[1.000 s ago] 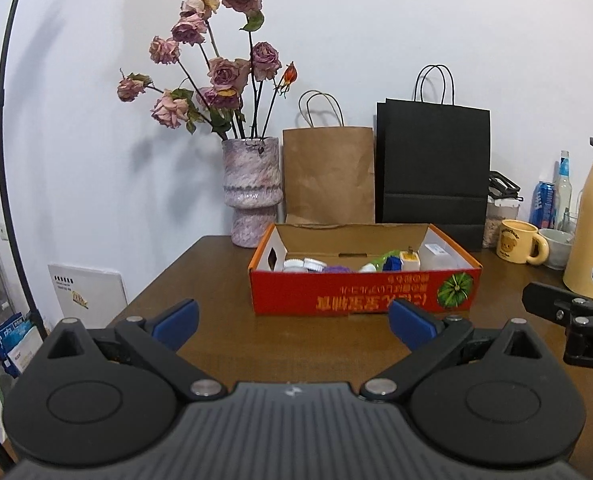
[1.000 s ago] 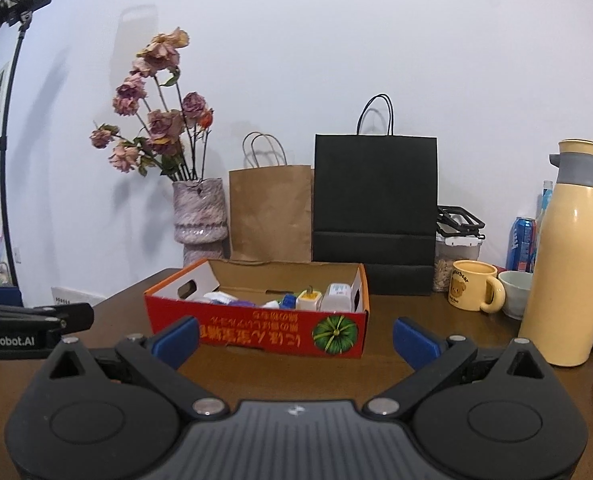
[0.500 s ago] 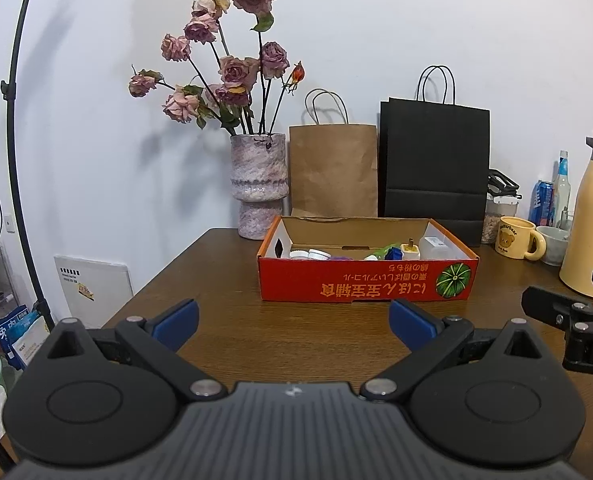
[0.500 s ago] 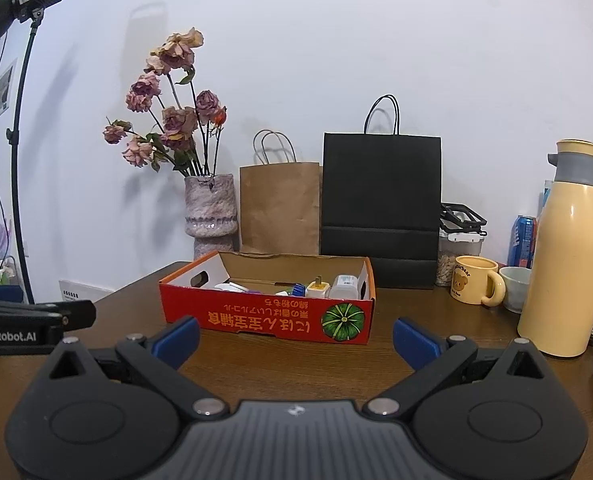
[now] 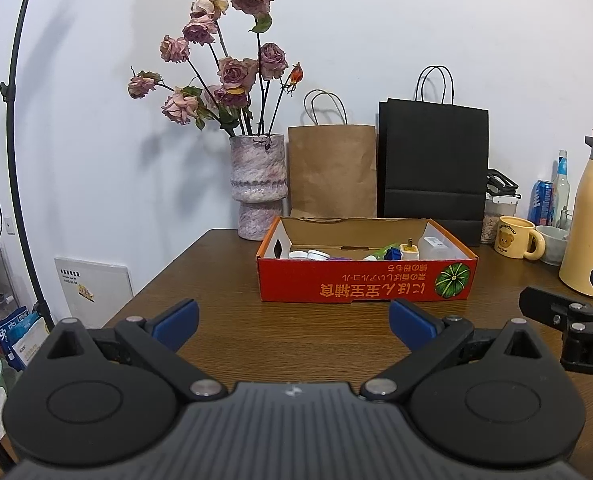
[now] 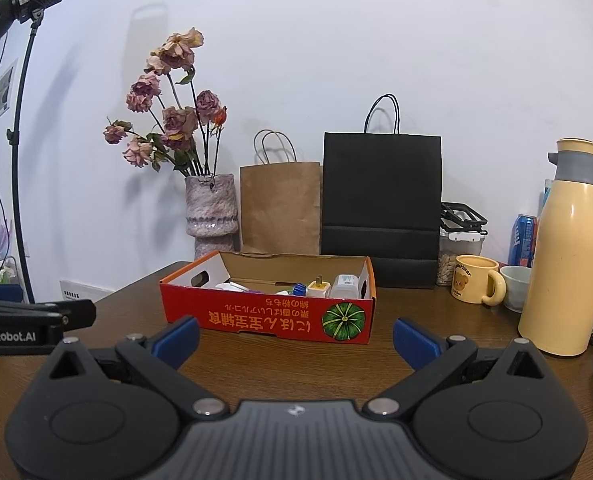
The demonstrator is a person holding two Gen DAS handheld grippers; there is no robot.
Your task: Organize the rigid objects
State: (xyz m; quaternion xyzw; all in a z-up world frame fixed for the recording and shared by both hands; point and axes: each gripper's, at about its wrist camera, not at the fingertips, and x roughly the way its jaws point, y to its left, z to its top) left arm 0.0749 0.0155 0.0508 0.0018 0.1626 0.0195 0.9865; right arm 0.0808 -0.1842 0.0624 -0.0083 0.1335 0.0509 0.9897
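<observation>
A red cardboard box [image 5: 366, 282] with a pumpkin print stands on the brown wooden table [image 5: 296, 332]. It holds several small items: white lids, a blue cap, a yellow plug adapter [image 5: 409, 251] and a white charger [image 5: 436, 246]. The box also shows in the right wrist view [image 6: 272, 318]. My left gripper [image 5: 294, 320] is open and empty, short of the box. My right gripper [image 6: 296, 338] is open and empty, also short of the box. Each gripper's body shows at the edge of the other's view.
Behind the box stand a vase of dried roses [image 5: 258, 188], a brown paper bag [image 5: 332, 172] and a black paper bag [image 5: 432, 168]. At the right are a yellow mug [image 6: 476, 284], a bowl, a can and a tall cream flask [image 6: 568, 268]. A light stand [image 5: 16, 140] rises at the left.
Both grippers have drawn back from the box, which looks smaller and farther away now. Both stay open and empty.
</observation>
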